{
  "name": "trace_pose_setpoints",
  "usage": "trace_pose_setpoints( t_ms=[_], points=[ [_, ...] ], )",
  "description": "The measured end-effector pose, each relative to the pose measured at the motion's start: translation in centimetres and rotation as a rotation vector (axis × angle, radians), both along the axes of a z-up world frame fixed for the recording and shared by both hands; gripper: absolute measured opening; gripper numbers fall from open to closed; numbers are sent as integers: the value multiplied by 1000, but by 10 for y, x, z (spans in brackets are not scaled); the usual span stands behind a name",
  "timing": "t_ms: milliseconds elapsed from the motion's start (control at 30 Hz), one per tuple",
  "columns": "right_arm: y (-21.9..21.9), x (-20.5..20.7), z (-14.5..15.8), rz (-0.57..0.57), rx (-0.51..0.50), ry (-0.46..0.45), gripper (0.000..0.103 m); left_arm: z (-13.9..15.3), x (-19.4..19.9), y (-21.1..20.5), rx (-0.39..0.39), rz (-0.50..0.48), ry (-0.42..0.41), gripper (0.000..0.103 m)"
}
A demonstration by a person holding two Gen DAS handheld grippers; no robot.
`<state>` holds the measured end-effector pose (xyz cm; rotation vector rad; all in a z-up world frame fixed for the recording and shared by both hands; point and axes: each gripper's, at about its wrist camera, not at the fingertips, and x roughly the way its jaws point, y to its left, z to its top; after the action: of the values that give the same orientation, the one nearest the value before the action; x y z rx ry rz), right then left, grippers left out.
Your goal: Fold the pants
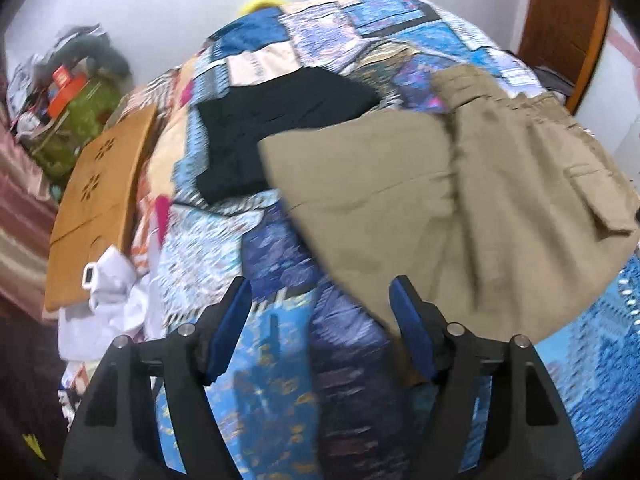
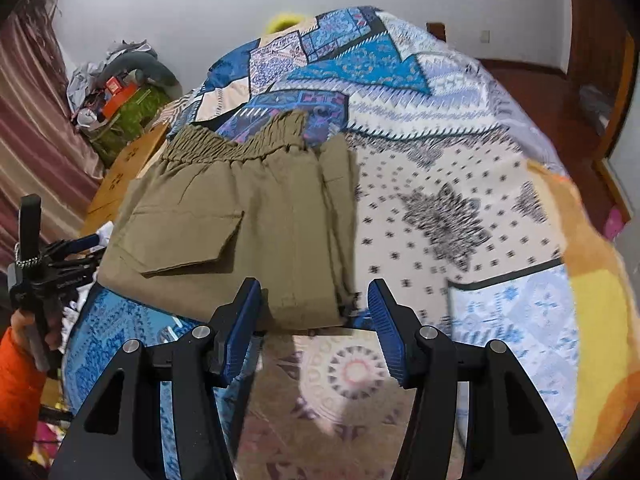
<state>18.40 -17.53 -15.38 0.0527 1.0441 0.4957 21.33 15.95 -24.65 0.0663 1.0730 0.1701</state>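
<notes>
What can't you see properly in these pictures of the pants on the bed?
- Khaki pants: the legs' lower ends are folded underneath, hidden in both views.
- Black garment, left wrist view: motion blur and the pants' edge over it hide what it is.
- Yellow thing behind the bed: mostly hidden by the bedspread.
- Both tools, left tool and right tool, gape open and empty.

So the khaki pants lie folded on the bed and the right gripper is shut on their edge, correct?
Not quite. The khaki pants do lie folded on the bed, but the right gripper is open, holding nothing; the right wrist view shows it.
</notes>
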Motion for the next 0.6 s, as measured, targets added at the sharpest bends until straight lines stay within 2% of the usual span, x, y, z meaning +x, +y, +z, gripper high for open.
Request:
trace_pose_setpoints(
  t_ms=[67,133,267,333,400,433,500,600],
  points=[
    [-2,-2,6,2,-35,-26,52,0,-7,11,3,25,2,71],
    [-5,0,11,1,-58,-41,52,4,-10,23,-31,48,-8,71],
    [-8,14,23,-10,-66,-66,57,29,-11,39,-115,102,-86,71],
    [-5,23,28,-4,-56,-82,64,43,-5,43,-152,113,-133,75],
    [1,32,30,5,-44,-89,71,53,4,40,-168,104,-162,87],
    [6,38,31,15,-32,-92,73,55,9,37,-174,101,-171,88],
    [15,46,27,37,-25,-90,75,54,20,32,-189,94,-173,93],
    [30,58,16,70,-50,-87,75,39,40,25,-215,74,-127,93]
  ],
)
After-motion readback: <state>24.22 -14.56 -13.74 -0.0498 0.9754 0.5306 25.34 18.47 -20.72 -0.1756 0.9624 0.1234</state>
